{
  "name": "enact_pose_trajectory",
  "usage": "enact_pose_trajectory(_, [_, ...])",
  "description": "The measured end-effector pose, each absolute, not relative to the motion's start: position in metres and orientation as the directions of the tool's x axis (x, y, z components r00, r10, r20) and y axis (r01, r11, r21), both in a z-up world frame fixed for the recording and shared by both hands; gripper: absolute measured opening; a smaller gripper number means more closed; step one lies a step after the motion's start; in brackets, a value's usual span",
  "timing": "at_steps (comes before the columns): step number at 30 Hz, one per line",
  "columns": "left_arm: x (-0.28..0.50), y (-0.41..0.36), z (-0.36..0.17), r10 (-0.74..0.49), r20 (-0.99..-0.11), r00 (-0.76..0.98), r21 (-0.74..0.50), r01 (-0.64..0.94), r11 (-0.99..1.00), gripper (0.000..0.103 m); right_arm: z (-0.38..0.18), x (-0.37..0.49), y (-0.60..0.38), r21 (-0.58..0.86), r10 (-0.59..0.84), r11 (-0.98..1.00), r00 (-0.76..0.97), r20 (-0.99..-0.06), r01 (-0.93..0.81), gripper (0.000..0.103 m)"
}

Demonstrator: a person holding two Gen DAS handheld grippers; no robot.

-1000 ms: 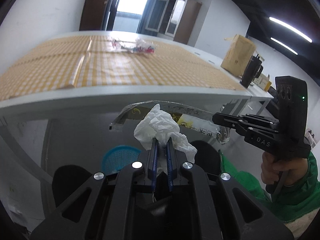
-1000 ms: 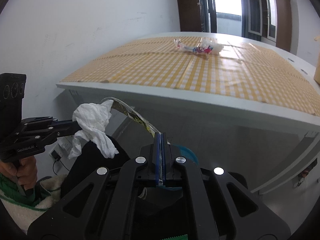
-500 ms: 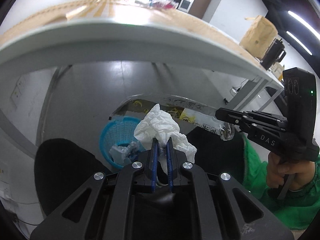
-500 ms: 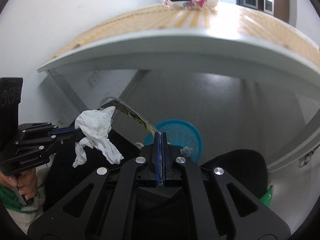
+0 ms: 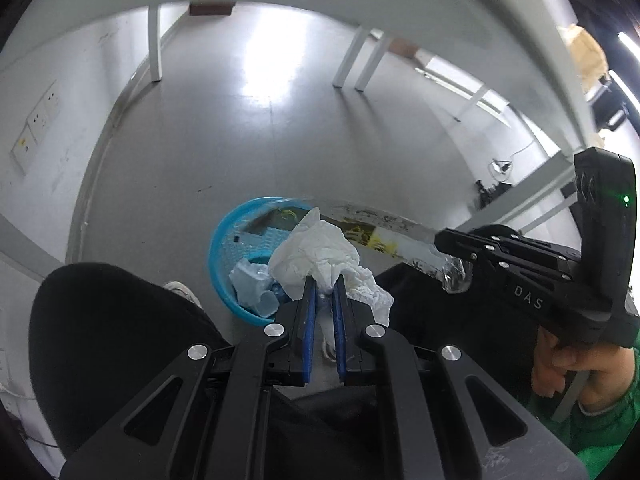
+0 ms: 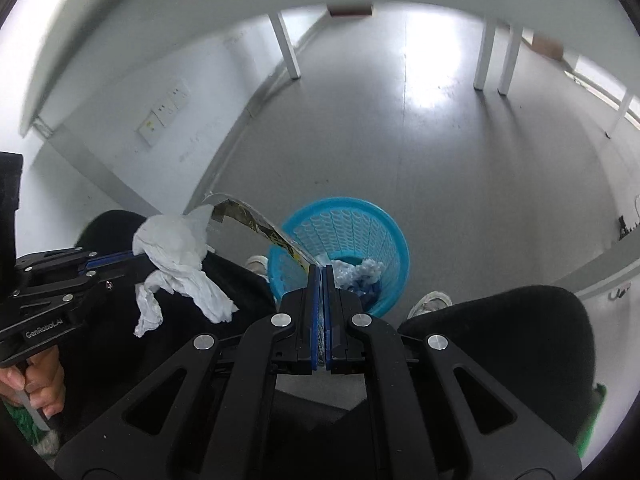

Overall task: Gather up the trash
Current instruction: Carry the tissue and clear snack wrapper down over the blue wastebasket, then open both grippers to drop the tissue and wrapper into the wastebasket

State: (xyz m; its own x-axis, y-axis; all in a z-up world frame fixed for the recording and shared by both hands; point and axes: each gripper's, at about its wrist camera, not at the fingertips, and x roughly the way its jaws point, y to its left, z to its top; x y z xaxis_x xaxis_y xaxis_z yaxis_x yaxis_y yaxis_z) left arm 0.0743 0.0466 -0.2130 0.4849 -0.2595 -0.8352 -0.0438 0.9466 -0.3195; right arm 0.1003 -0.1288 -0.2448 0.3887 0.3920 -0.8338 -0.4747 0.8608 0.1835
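Note:
My left gripper is shut on a crumpled white tissue, which bulges out above its blue pads; the same tissue hangs at the left of the right wrist view. My right gripper is shut on the edge of a clear plastic wrapper with yellow and black print, and the wrapper stretches leftward behind the tissue. A blue mesh waste basket stands on the floor just below and beyond both grippers, holding crumpled white and pale blue paper. Both grippers point steeply down toward the basket.
The person's black-trousered knees flank the basket, with white shoes beside it. A grey floor runs under the white table, whose legs stand further back. A wall with sockets is at the left.
Both grippers have dropped from table height to below the table edge and tilted down. The tabletop has left view, and the blue basket now lies right beneath the tissue and wrapper.

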Motion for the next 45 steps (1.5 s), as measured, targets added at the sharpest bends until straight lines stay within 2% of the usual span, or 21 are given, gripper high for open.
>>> enact_pose_trajectory(17, [0.148, 0.043, -0.287, -0.255, -0.915, 0.314, -0.314, -0.156, 0.936, 0.007, -0.318, 0.17, -0.111, 0.194, 0.305, 0.899, 0.245, -0.92, -0.393, 0.001])
enact_pose_trajectory(29, [0.208, 0.042, -0.357, -0.194, -0.971, 0.137, -0.224, -0.258, 0.94, 0.007, -0.383, 0.228, -0.101, 0.13, 0.18, 0.946, 0.148, -0.972, -0.298, 0.001])
enact_pose_trajectory(42, [0.239, 0.05, -0.405, -0.221, -0.975, 0.022, -0.214, -0.356, 0.909, 0.008, -0.439, 0.27, -0.105, 0.135, 0.141, 0.975, 0.021, -0.99, -0.179, 0.002])
enact_pose_trajectory(44, [0.241, 0.05, -0.404, -0.218, -0.975, 0.028, -0.214, -0.35, 0.912, 0.012, -0.441, 0.272, -0.105, 0.155, 0.158, 0.974, 0.007, -0.987, -0.164, 0.004])
enact_pose_trajectory(45, [0.242, 0.05, -0.403, -0.218, -0.975, 0.033, -0.215, -0.353, 0.91, 0.022, -0.441, 0.272, -0.107, 0.166, 0.169, 0.974, 0.005, -0.986, -0.157, 0.004])
